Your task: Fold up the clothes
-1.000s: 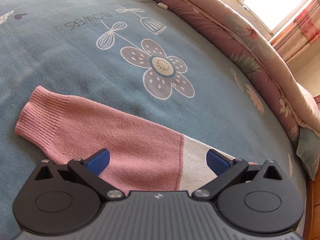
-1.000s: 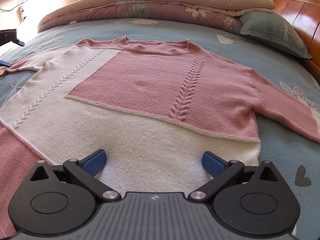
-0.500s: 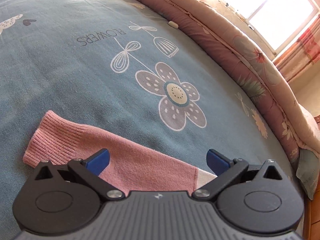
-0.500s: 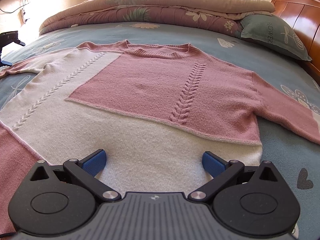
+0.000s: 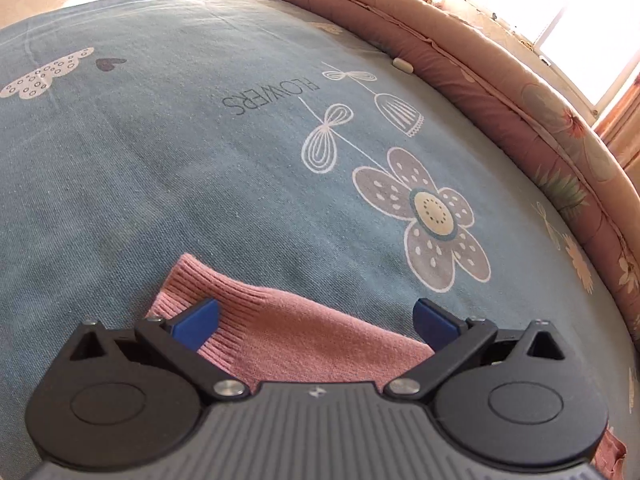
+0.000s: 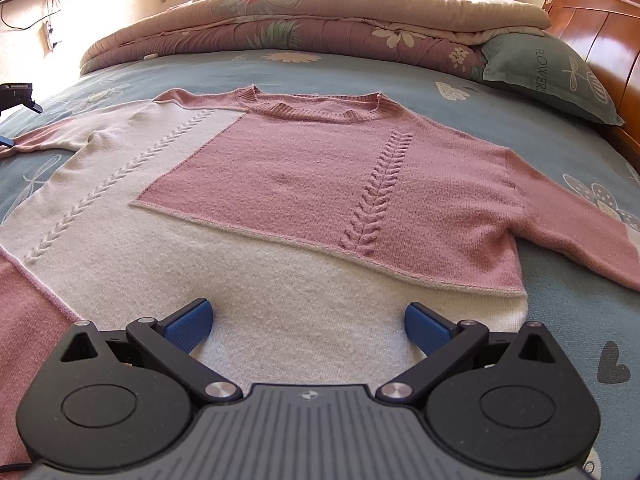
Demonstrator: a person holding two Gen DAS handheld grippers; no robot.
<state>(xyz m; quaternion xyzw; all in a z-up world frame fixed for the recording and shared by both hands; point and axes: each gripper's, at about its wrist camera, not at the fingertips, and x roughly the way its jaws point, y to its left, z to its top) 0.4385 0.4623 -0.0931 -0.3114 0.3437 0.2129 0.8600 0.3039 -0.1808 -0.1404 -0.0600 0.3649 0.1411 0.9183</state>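
Pink-and-cream knitted sweater (image 6: 280, 184) spread flat, face up, on blue flower-print bedsheet (image 5: 200, 160). Left gripper (image 5: 314, 320) over ribbed pink sleeve cuff (image 5: 224, 312), right gripper (image 6: 308, 320) over cream hem; both jaws wide, empty. Risk: a shallow pinch slips off loose knit, or snags the sheet

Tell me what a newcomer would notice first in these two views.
The pink and cream sweater stands out first, spread flat on the blue flowered bedsheet, with the open right claw over its cream hem. In the left view, the open left claw sits over the sweater's pink ribbed cuff, beside a big printed flower. A rolled floral quilt lies along the far edge under the window.
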